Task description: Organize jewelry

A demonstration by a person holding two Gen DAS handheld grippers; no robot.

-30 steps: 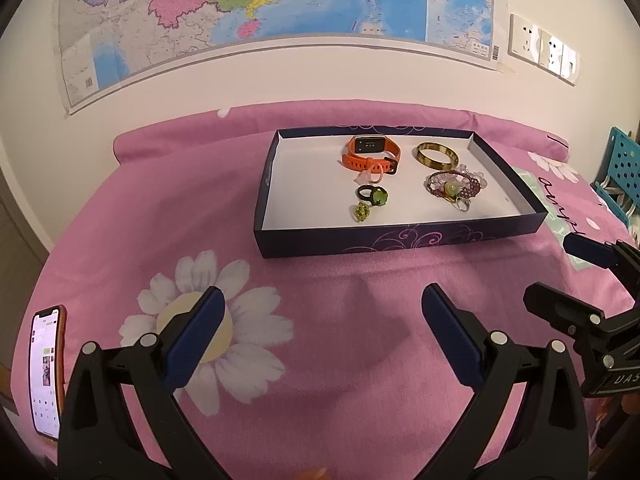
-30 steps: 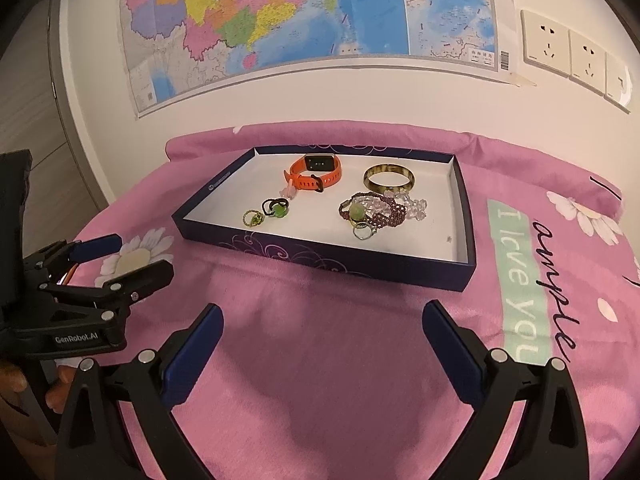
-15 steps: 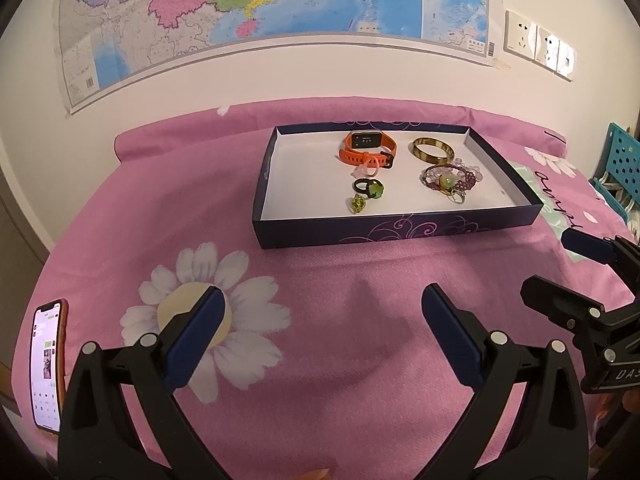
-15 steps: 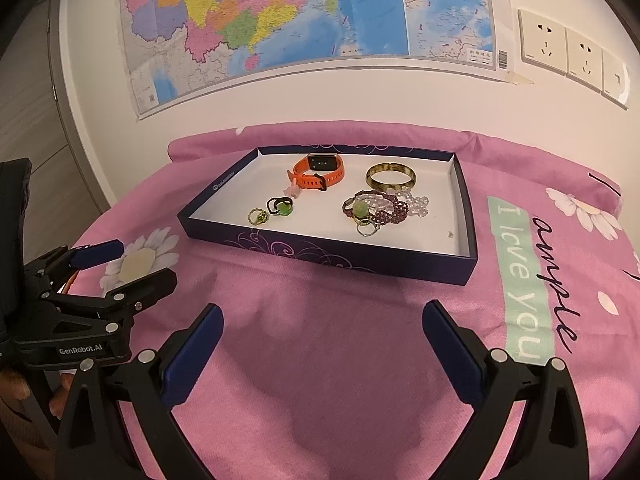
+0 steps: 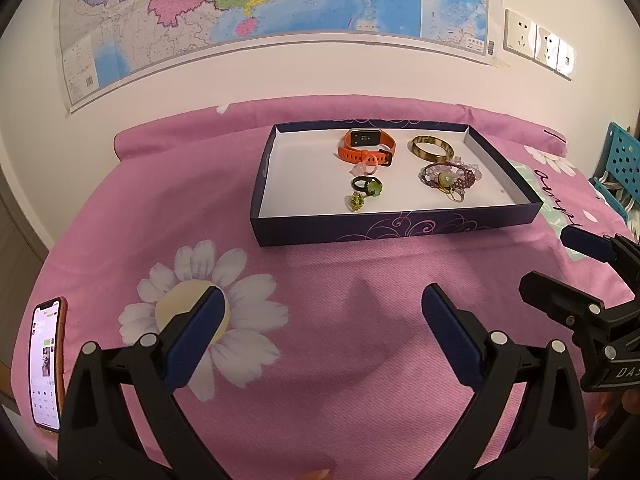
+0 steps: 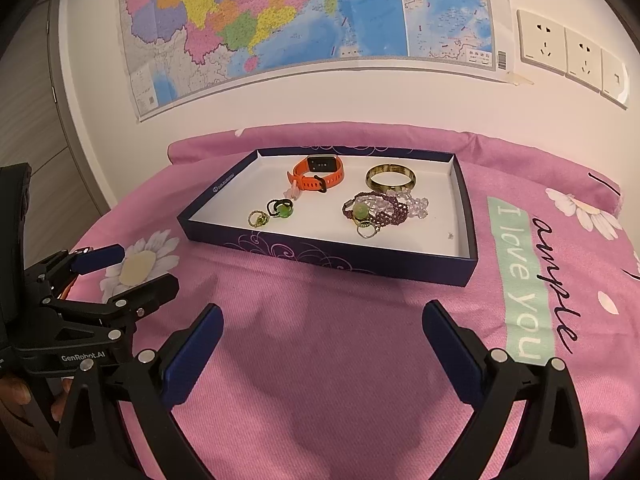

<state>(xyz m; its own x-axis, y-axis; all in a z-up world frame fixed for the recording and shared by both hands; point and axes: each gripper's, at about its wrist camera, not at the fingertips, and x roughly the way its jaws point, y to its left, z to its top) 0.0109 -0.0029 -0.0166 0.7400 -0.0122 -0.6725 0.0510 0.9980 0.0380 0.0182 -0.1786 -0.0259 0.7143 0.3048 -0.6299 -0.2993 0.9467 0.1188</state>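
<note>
I hold my left gripper [image 5: 320, 316] low over the pink blanket [image 5: 340, 360]. Its two blue fingers are spread wide apart and nothing is between them. My right gripper [image 6: 322, 334] is the same: wide apart, holding nothing, low over the blanket.

The dark blue box [image 5: 396, 228] sits on the blanket ahead of both grippers, well apart from them. The inside of the box is white. All the jewelry is in it. At the back is an orange watch band [image 5: 366, 148], and near it on the right is a brown and gold bangle [image 5: 431, 149]. Just in front of the bangle is a pile of purple and clear bead bracelets [image 5: 450, 176] with a green bead on top. A small gold ring [image 6: 366, 230] touches the front of that pile. In the middle of the box is a black ring with a green stone [image 5: 368, 186], and just in front of it a small yellow-green ring [image 5: 355, 202]. A little pink piece [image 5: 362, 169] lies by the watch band.

The front wall of the box stands between my grippers and the jewelry.

A phone [image 5: 46, 364] with its screen lit lies at the left edge of the blanket. A big white daisy [image 5: 200, 312] is printed under my left gripper. A map [image 6: 304, 20] hangs on the wall, with white wall plugs [image 6: 572, 54] to its right. A blue basket [image 5: 622, 160] with holes stands at the far right.
</note>
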